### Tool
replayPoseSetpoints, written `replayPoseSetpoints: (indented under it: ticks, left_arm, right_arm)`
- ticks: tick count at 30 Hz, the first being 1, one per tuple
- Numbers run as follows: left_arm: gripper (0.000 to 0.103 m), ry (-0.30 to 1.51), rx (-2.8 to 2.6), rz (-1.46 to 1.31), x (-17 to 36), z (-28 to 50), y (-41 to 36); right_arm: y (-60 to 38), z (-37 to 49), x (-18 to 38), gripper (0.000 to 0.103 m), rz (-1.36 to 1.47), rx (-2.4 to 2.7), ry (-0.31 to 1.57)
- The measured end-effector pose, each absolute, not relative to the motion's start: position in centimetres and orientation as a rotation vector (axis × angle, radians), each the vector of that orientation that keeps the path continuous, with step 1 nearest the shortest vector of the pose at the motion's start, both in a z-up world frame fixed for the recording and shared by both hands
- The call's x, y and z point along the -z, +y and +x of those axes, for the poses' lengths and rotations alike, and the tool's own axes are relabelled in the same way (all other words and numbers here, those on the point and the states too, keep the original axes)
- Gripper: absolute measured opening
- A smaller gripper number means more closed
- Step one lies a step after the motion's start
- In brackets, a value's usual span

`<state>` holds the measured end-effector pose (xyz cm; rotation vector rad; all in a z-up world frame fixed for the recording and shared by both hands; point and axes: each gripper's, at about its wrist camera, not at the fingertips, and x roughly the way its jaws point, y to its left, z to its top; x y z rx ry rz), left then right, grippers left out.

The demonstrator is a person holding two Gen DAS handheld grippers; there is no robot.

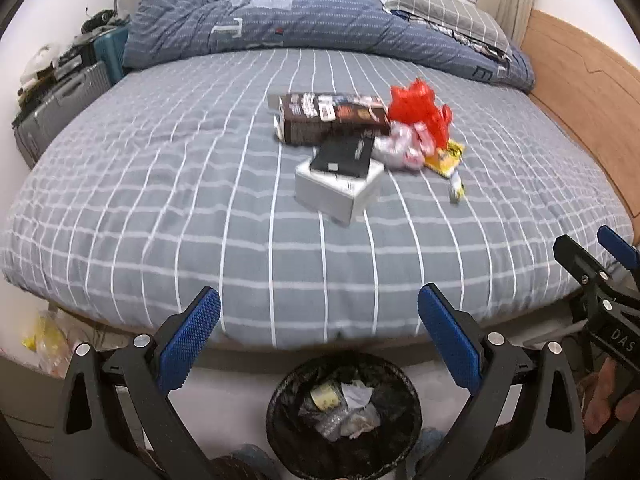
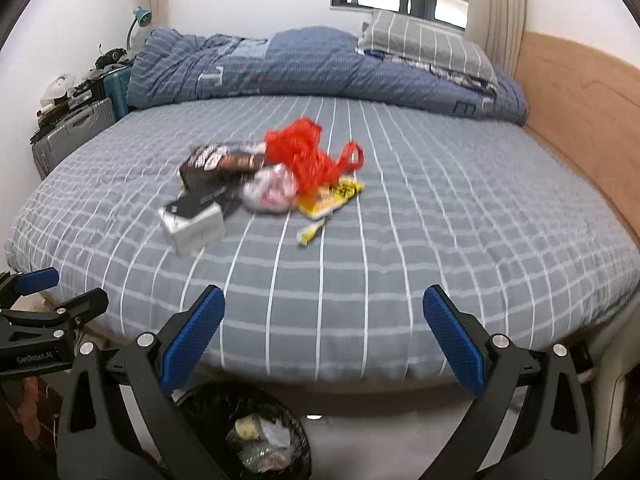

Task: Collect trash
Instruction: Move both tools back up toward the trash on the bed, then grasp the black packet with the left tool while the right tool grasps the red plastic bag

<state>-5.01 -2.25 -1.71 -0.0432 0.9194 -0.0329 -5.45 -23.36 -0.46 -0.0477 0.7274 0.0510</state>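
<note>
Your left gripper [image 1: 319, 311] and right gripper [image 2: 324, 310] both gape empty above the bin [image 1: 344, 414]. Only your left view shows its whole rim. On the bed [image 1: 160, 184]: three boxes [image 1: 334, 118], one red bag [image 1: 420, 106], one yellow wrapper [image 1: 444, 156]
</note>
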Motion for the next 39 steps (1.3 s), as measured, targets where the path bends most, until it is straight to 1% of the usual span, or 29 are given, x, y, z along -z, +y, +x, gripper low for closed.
replayPoseSetpoints:
  ticks: [6,15,22,33,36,38,39]
  left_arm:
    - [0.097,0.898,0.035,-0.032,0.4,-1.7,-2.4]
    - [0.097,0.910,0.039,-0.025,0.5,3.8,-2.9]
    - [0.097,0.930,0.052,-0.043,2.1,8.3,-3.5]
    - [0.096,0.967,0.084,0.032,5.1,14.5,-4.9]
    - [0.096,0.982,0.104,0.047,5.7,15.7,-5.4]
    - [0.094,0.998,0.112,0.061,6.3,16.4,-5.8]
    - [0.090,1.019,0.115,0.072,6.9,16.8,-6.0]
  right_arm:
    - [-24.0,-2.3,-0.4,0.095,-0.053,-0.039,0.716]
    - [-26.1,3.6,0.8,0.095,-0.034,-0.012,0.745]
    - [-25.1,8.2,2.1,0.095,-0.061,-0.027,0.751]
    - [-22.3,16.4,2.7,0.095,-0.057,-0.099,0.732]
    - [-22.0,18.2,2.9,0.092,-0.047,-0.114,0.733]
    - [-22.0,19.1,3.4,0.089,-0.044,-0.122,0.749]
    - [-22.0,19.6,3.9,0.089,-0.034,-0.131,0.762]
